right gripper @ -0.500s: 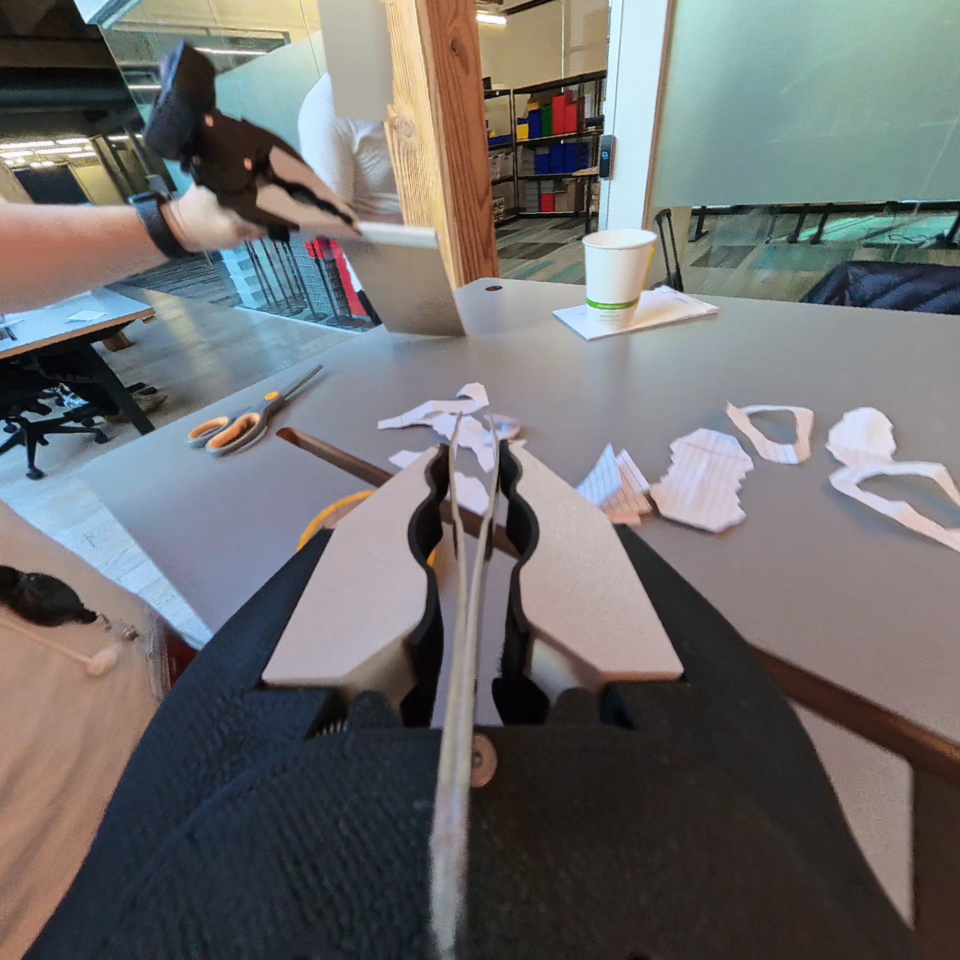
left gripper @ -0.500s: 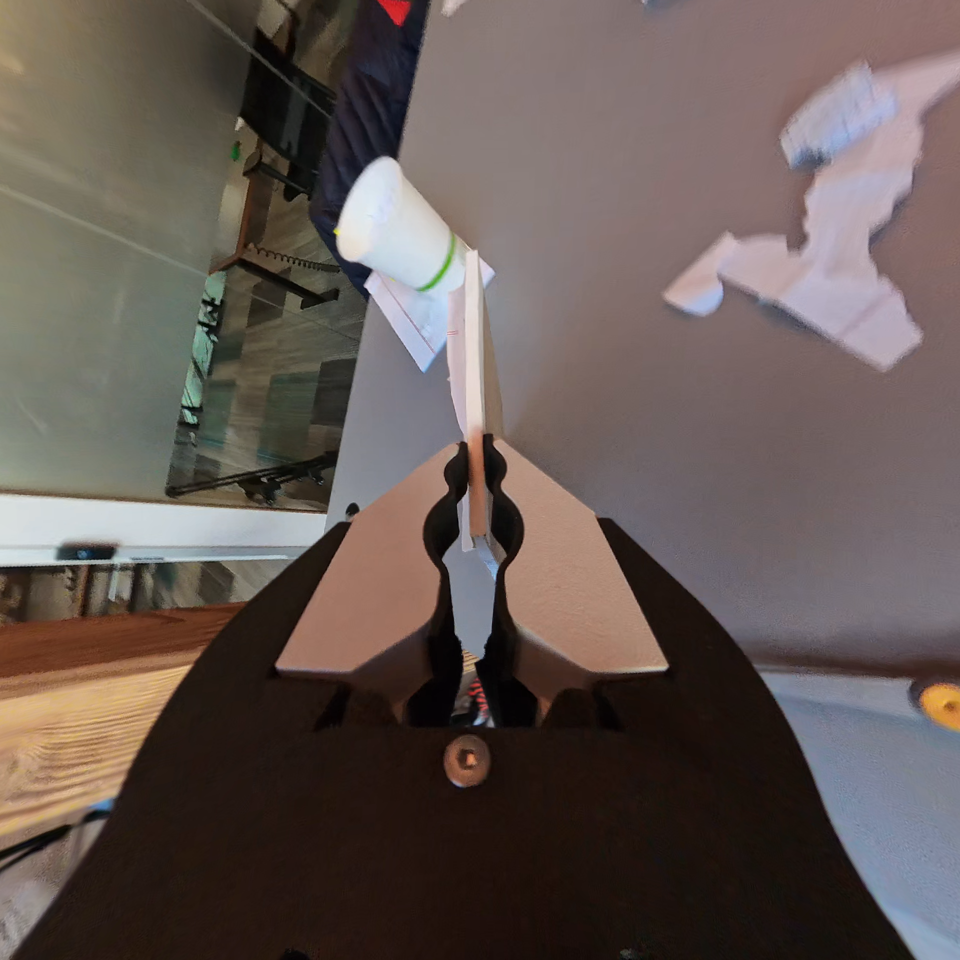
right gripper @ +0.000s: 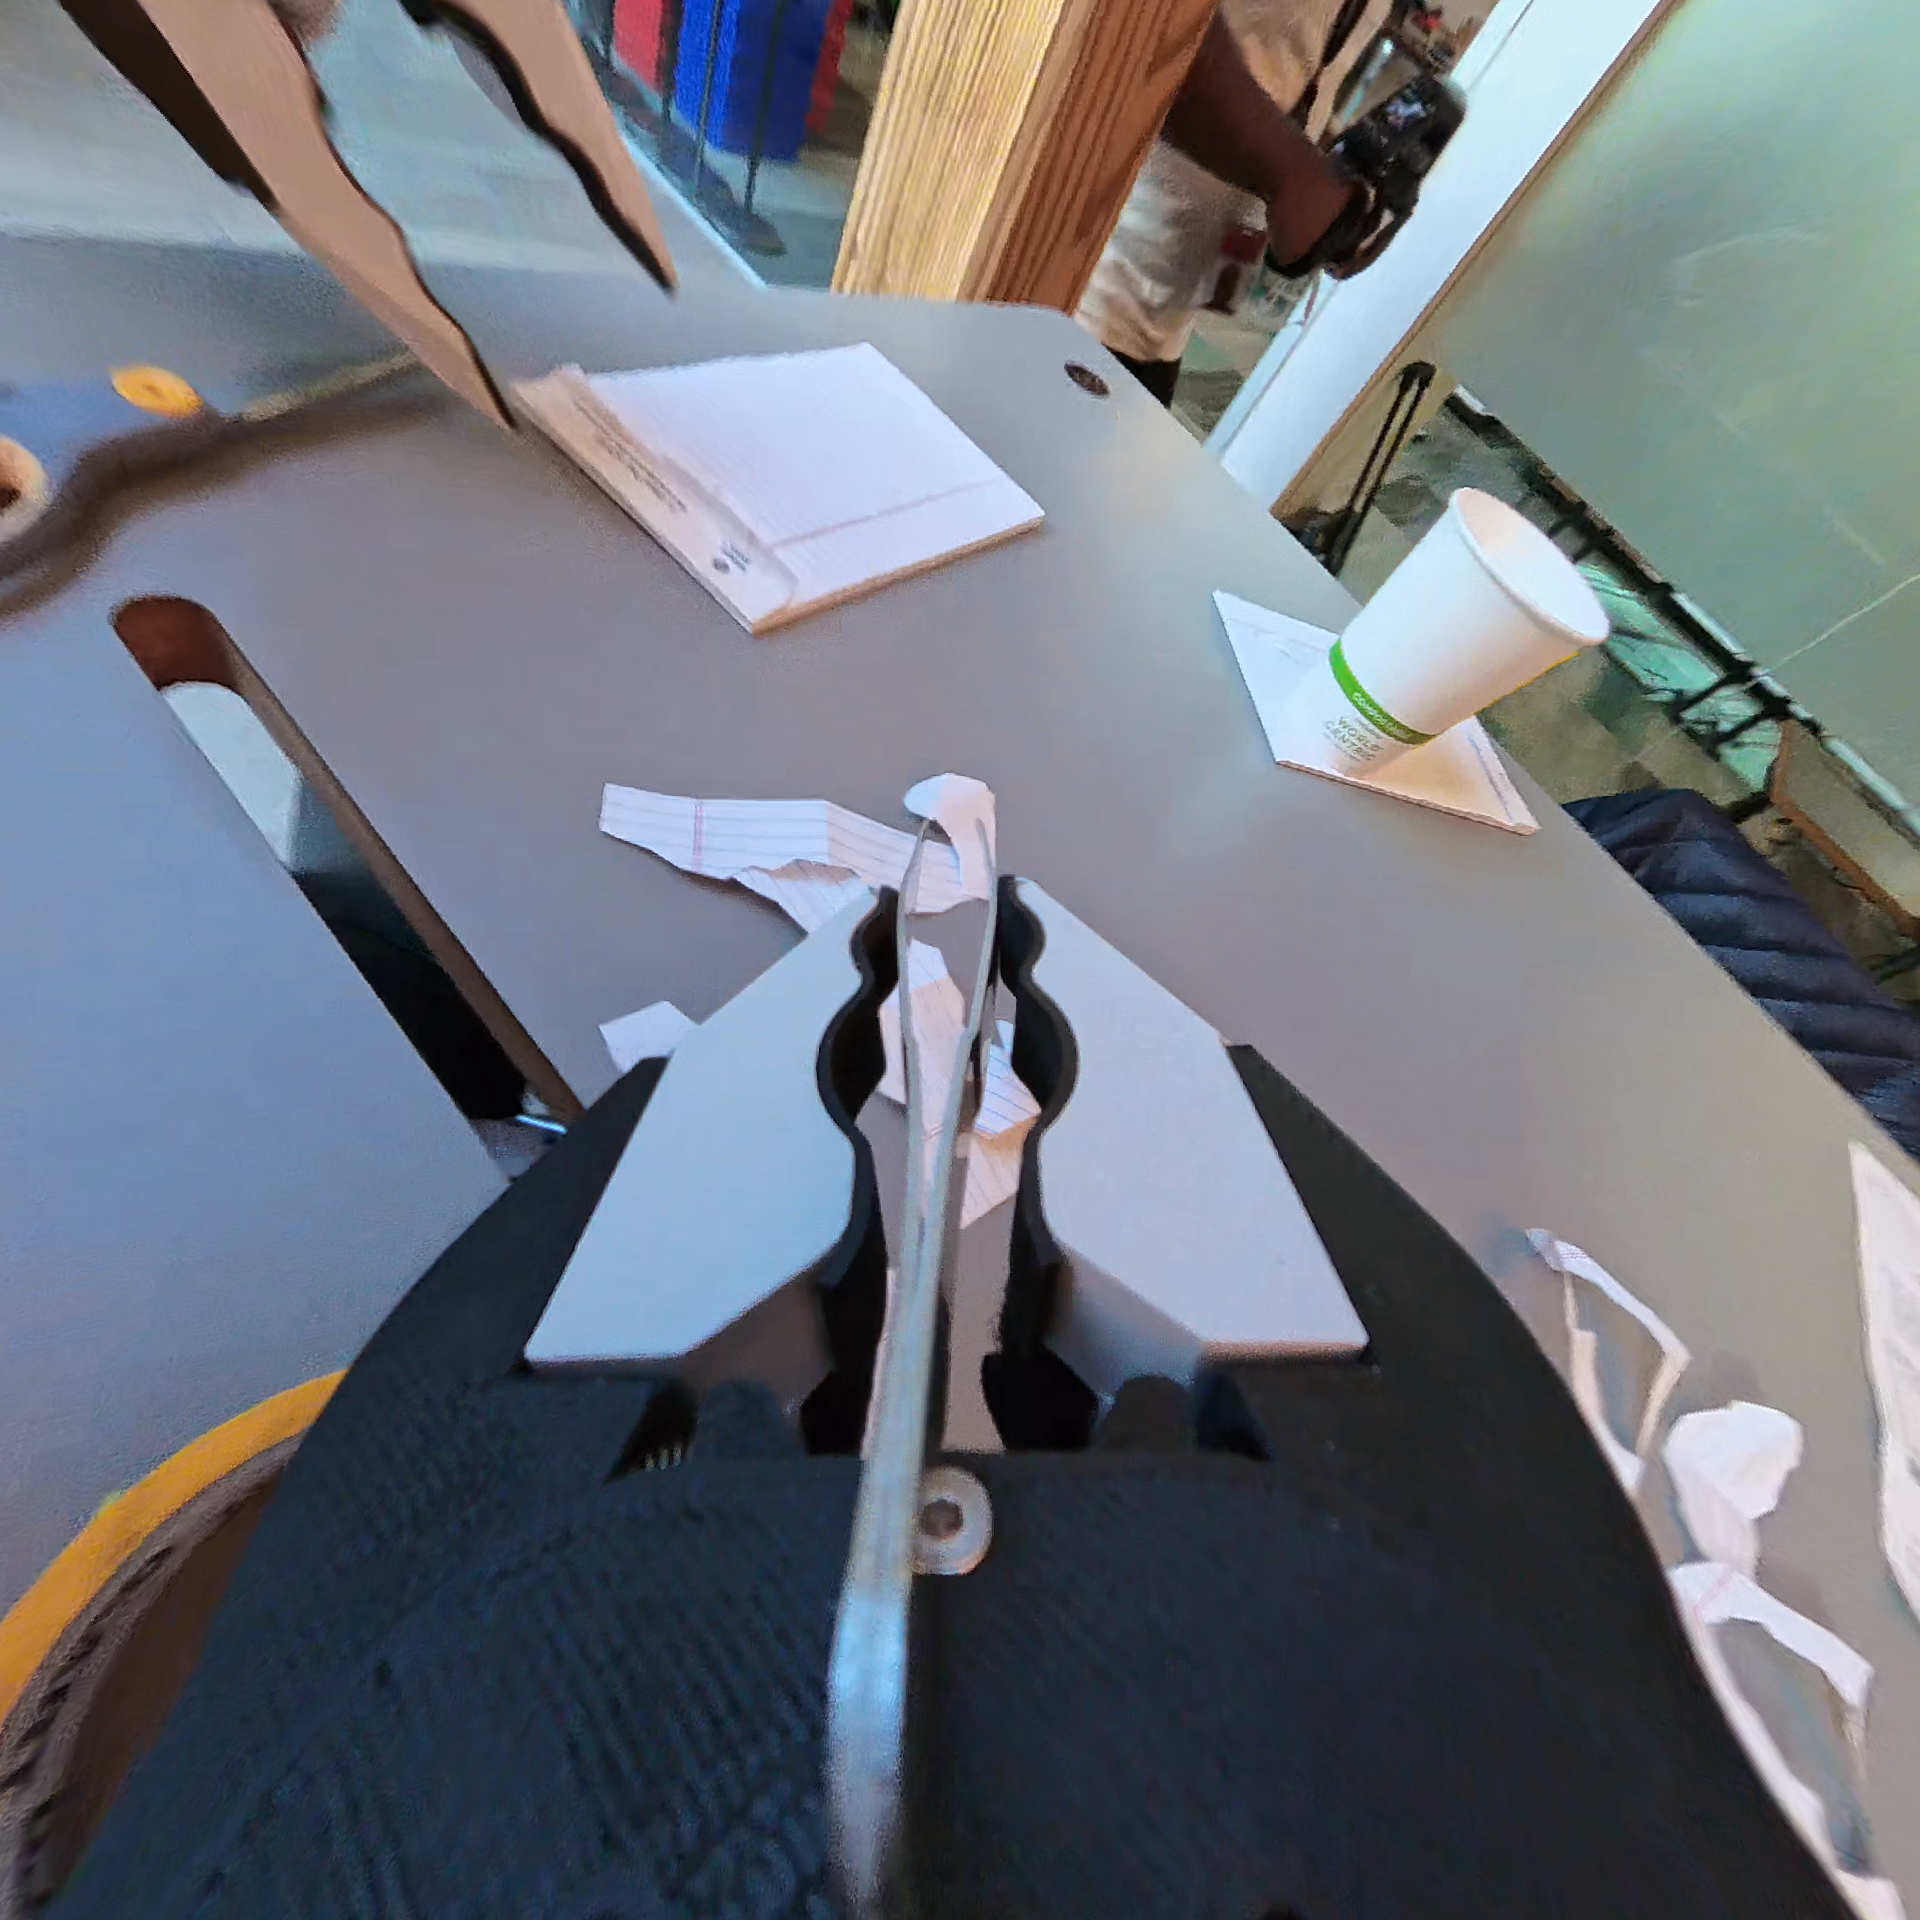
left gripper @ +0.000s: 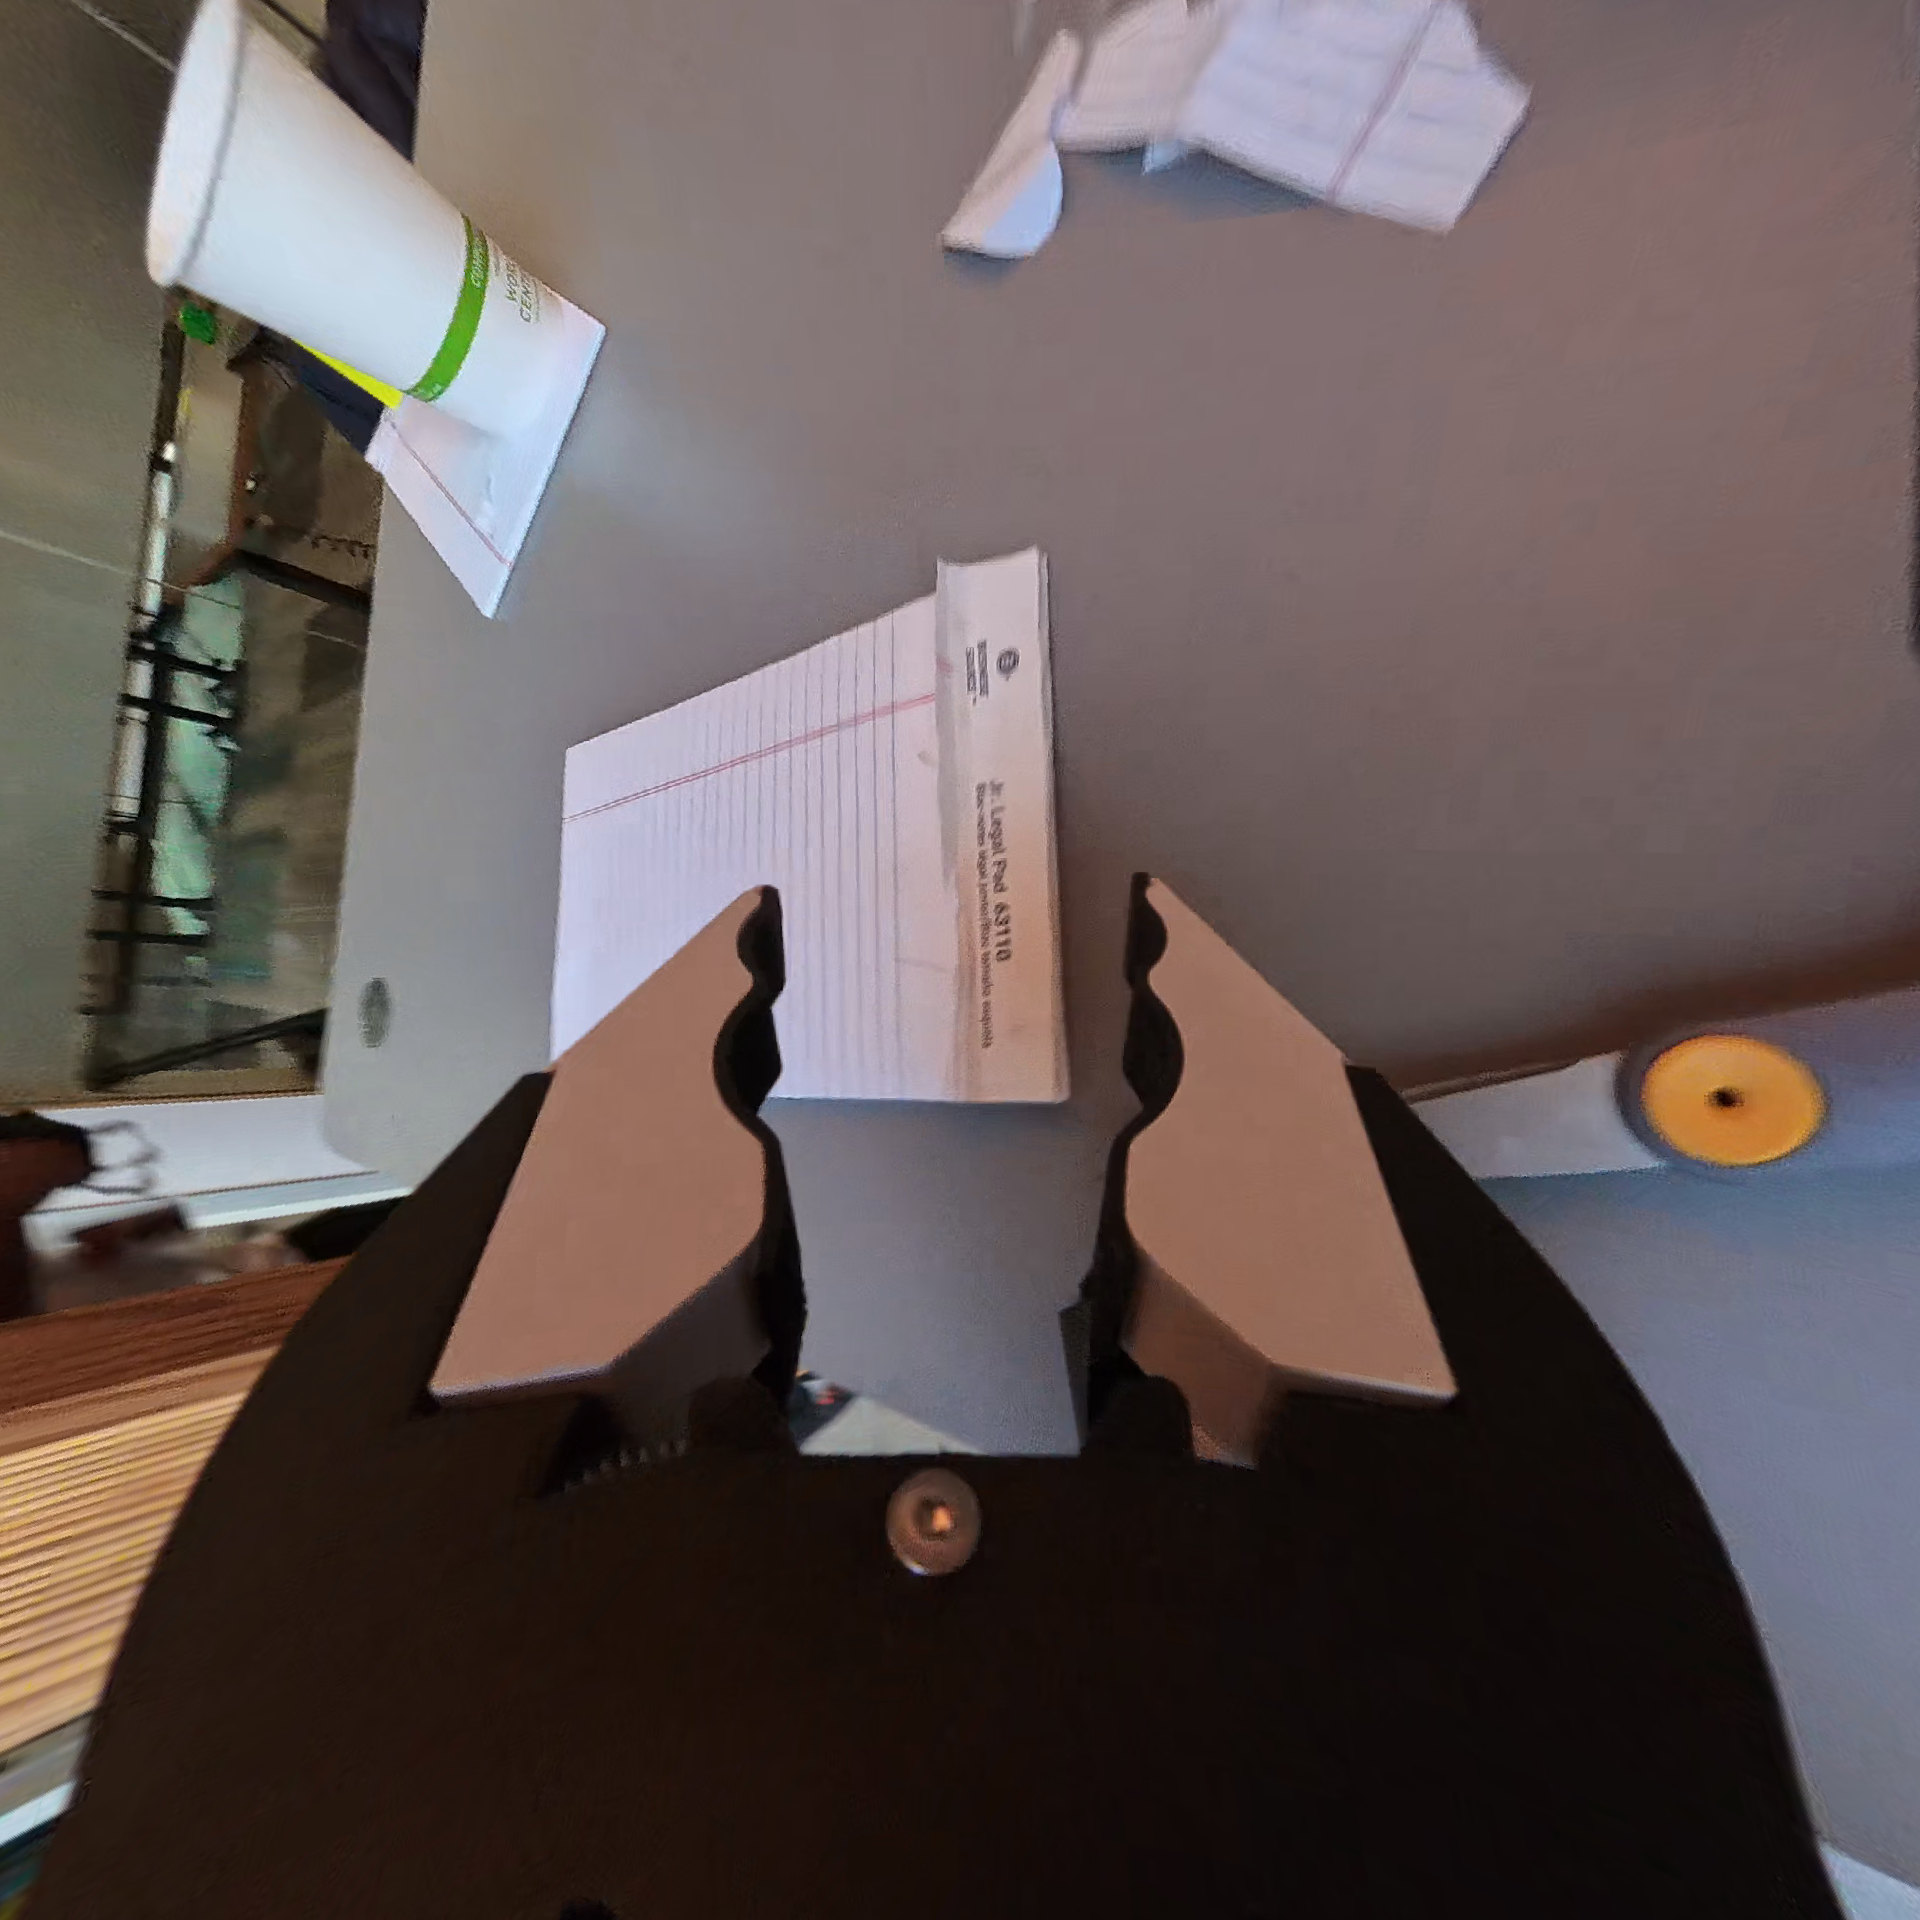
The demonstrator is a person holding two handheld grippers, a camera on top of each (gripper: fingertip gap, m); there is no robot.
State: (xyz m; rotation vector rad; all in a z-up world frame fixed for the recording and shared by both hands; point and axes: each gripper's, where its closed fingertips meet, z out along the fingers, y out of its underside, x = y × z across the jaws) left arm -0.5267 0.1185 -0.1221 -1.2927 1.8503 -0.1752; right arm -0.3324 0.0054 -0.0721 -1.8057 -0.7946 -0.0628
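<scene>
Left gripper (left gripper: 951, 894) spread wide, empty, above lined notepad (left gripper: 800, 883); right gripper (right gripper: 948, 894) clamped on scissors (right gripper: 914, 1195), paper scraps (right gripper: 790, 842) ahead

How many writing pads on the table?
2. One lined pad lies flat just ahead of the left gripper, whose jaws are open. The other pad sits under the white paper cup. Paper scraps could hide more.
</scene>
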